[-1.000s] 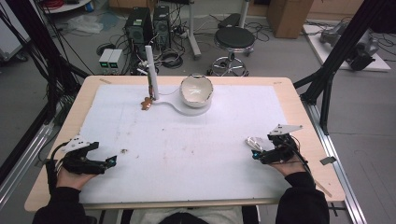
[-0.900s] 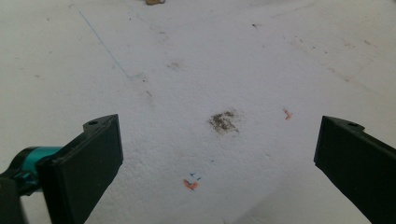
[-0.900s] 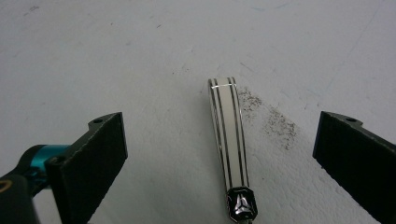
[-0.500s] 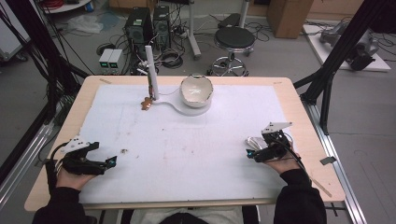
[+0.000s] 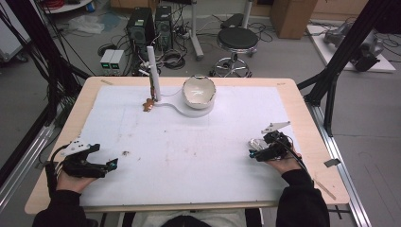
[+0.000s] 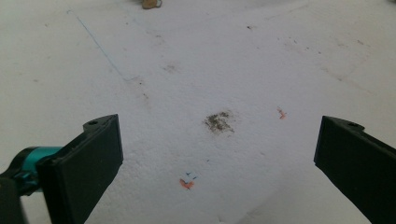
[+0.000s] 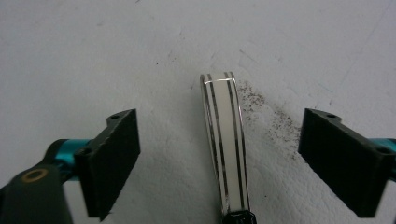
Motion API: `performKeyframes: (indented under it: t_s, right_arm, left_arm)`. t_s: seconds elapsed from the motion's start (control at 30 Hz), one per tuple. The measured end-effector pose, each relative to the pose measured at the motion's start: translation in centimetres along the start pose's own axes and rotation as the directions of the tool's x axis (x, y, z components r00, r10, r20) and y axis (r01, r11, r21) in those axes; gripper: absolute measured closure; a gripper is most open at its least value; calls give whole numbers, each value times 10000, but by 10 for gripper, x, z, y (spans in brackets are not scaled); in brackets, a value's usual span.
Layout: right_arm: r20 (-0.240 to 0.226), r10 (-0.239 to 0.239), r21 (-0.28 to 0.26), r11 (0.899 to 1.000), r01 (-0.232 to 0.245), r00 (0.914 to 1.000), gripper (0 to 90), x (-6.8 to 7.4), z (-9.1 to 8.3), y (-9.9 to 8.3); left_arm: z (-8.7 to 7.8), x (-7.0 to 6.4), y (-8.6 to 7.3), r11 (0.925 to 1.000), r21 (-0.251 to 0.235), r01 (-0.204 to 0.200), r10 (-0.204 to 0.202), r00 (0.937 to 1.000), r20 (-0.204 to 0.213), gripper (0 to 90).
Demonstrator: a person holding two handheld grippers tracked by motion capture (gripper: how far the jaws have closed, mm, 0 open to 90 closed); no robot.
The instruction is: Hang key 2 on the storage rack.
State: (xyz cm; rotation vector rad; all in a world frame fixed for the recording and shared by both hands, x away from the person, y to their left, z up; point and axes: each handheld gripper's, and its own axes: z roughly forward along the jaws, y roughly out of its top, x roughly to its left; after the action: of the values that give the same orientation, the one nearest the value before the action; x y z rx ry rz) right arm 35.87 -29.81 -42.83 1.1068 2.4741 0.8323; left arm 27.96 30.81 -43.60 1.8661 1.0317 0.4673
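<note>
Our left gripper (image 5: 101,163) rests near the table's (image 5: 302,109) front left corner. Our right gripper (image 5: 259,150) sits by the right edge, a shiny utensil (image 5: 257,142) at its tip. A white bowl (image 5: 199,91) stands near the far edge.

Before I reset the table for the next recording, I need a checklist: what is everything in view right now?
Bowl: one, white, far middle of the table.
Upright tube: one, white, standing left of the bowl.
Small brown object: one, at the tube's foot; too small to identify.
Spoon handle: one, white with dark stripes, lying between the right gripper's jaws, touching neither.
Table cover: one, white, stained.
Stool: one, black, beyond the table.
Left gripper: black, near left, jaws apart.
Right gripper: black, near right, jaws apart.
</note>
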Motion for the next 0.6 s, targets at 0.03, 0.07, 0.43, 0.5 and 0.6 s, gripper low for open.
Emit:
performKeyframes:
  t_s: [0.03,0.07,0.43,0.5,0.6]
  right_arm:
    - [-75,36,23,10000,-36,10000,144,0,0,0]
    - [-138,47,32,10000,-46,9999,161,0,0,0]
    - [-113,-196,67,9998,197,9997,369,2,-2,0]
    - [-26,-267,107,9996,267,9996,414,2,-2,0]
    - [82,-293,252,9993,291,9995,461,3,-1,0]
  left_arm:
    - [0,0,0,10000,-1,8,-8,10000,15,17]
    - [0,0,0,10000,12,-6,6,10000,-3,17]
    - [1,-1,1,9999,-110,-36,37,9999,99,17]
    - [1,-1,1,9999,-110,-33,34,9999,116,17]
    - [2,-1,1,10000,-48,-70,71,9999,113,17]
